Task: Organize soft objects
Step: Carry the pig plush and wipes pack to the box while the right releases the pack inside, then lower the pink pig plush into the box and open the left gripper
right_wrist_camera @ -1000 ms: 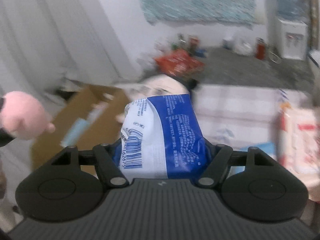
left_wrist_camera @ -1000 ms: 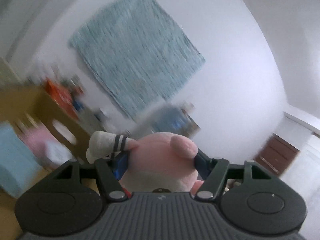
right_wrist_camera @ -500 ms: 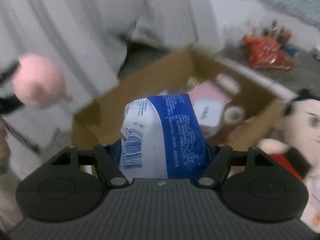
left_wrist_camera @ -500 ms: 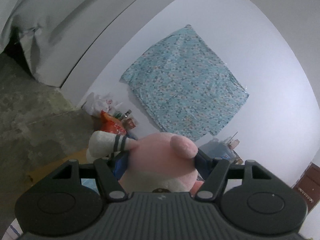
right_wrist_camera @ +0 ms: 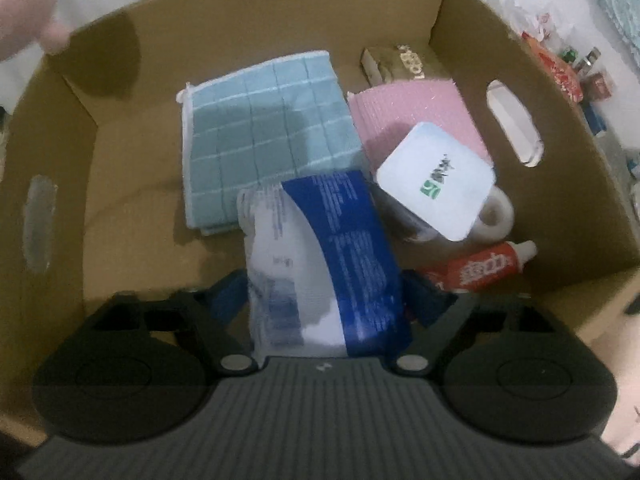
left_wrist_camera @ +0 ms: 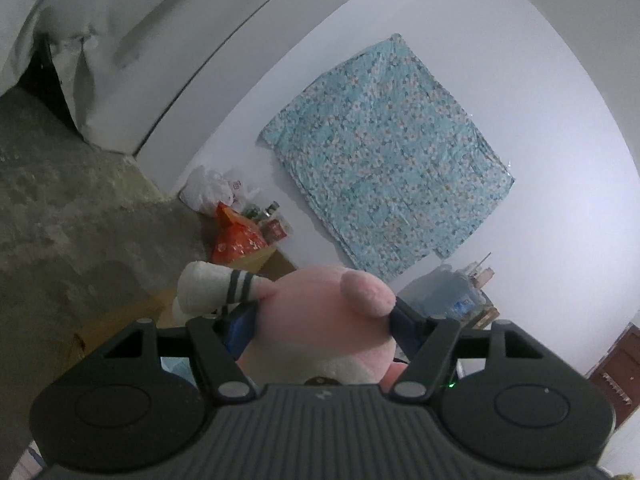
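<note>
My left gripper (left_wrist_camera: 322, 316) is shut on a pink plush toy (left_wrist_camera: 320, 320) with a white striped limb, held up in the air facing the wall. My right gripper (right_wrist_camera: 326, 292) holds a blue and white soft pack (right_wrist_camera: 324, 260) over the inside of an open cardboard box (right_wrist_camera: 120, 80); its jaws look spread a little around the pack. In the box lie a blue checked cloth (right_wrist_camera: 264, 132), a pink cloth (right_wrist_camera: 420, 116), a white-lidded pack (right_wrist_camera: 436, 180), a red tube (right_wrist_camera: 480, 266) and a small brown carton (right_wrist_camera: 396, 62).
A blue flowered cloth (left_wrist_camera: 388, 160) hangs on the white wall. Bags and bottles (left_wrist_camera: 240, 224) stand on the grey floor by the wall. A water bottle (left_wrist_camera: 444, 292) stands at the right. A white curtain (left_wrist_camera: 80, 40) hangs at the left.
My right gripper has moved forward and down over the box with the pack, and its jaws look wider. My left gripper has held still for half a second with the plush toy.
</note>
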`<action>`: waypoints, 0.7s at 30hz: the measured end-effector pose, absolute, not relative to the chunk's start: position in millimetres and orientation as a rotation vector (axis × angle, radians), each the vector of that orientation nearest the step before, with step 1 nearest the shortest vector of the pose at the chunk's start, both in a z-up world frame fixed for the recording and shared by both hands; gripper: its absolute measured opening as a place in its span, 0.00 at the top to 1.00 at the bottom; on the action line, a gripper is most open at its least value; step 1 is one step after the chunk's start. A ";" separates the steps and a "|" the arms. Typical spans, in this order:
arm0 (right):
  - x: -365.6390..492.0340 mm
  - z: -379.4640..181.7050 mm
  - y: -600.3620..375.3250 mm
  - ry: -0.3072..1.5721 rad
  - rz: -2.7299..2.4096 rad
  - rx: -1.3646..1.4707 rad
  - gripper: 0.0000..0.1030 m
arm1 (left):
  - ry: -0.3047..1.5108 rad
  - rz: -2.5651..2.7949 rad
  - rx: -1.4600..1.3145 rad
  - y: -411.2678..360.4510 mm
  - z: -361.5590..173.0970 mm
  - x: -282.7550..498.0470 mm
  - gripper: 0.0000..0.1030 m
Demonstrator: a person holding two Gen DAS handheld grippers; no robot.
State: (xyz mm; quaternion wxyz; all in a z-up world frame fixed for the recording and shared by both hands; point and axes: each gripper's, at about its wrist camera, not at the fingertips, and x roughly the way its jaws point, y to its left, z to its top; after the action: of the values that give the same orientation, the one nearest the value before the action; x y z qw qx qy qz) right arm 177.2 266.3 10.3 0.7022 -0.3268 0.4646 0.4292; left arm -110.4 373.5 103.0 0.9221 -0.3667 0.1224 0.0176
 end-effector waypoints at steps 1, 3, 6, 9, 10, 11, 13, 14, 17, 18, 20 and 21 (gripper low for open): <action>176.0 17.0 263.4 1.026 0.968 -0.718 0.13 | 0.255 0.030 -0.759 374.2 101.4 -110.1 0.31; 177.4 22.9 260.0 1.017 0.974 -0.708 0.15 | 0.266 0.013 -0.774 374.2 98.9 -109.5 0.31; 176.9 21.2 261.4 1.021 0.982 -0.740 0.37 | 0.282 -0.008 -0.773 370.2 97.3 -104.9 0.31; 183.8 5.9 263.0 1.085 0.974 -0.762 0.49 | 0.297 -0.027 -0.795 369.0 95.0 -99.8 0.31; 191.8 -3.4 262.9 1.092 0.976 -0.754 0.49 | 0.302 -0.034 -0.805 369.9 94.3 -98.3 0.31; 193.8 -4.3 263.2 1.098 0.979 -0.752 0.49 | 0.311 -0.040 -0.813 371.4 93.9 -95.7 0.31; 194.8 -3.3 265.6 1.108 0.980 -0.770 0.48 | 0.336 -0.031 -0.848 375.5 92.2 -88.5 0.31; 194.3 -4.0 266.4 1.111 0.978 -0.777 0.45 | 0.349 -0.026 -0.869 377.9 90.8 -84.1 0.32; 188.5 -5.8 267.1 1.082 0.951 -0.814 0.30 | 0.382 -0.012 -0.967 387.2 82.8 -68.0 0.32; 187.5 -3.6 264.9 1.067 0.951 -0.799 0.28 | 0.391 -0.016 -1.005 390.3 79.8 -60.7 0.32; 182.6 7.2 256.7 1.029 0.980 -0.745 0.28 | 0.417 -0.015 -1.063 393.2 75.0 -45.2 0.32; 179.0 15.1 251.6 1.006 0.985 -0.719 0.28 | 0.433 0.001 -1.088 392.1 73.2 -36.5 0.32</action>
State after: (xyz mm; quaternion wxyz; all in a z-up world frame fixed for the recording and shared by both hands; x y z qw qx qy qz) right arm 179.0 251.6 15.1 0.7034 -0.3233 0.4524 0.4427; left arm -36.5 392.1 73.2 0.8334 -0.5134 0.2045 0.0003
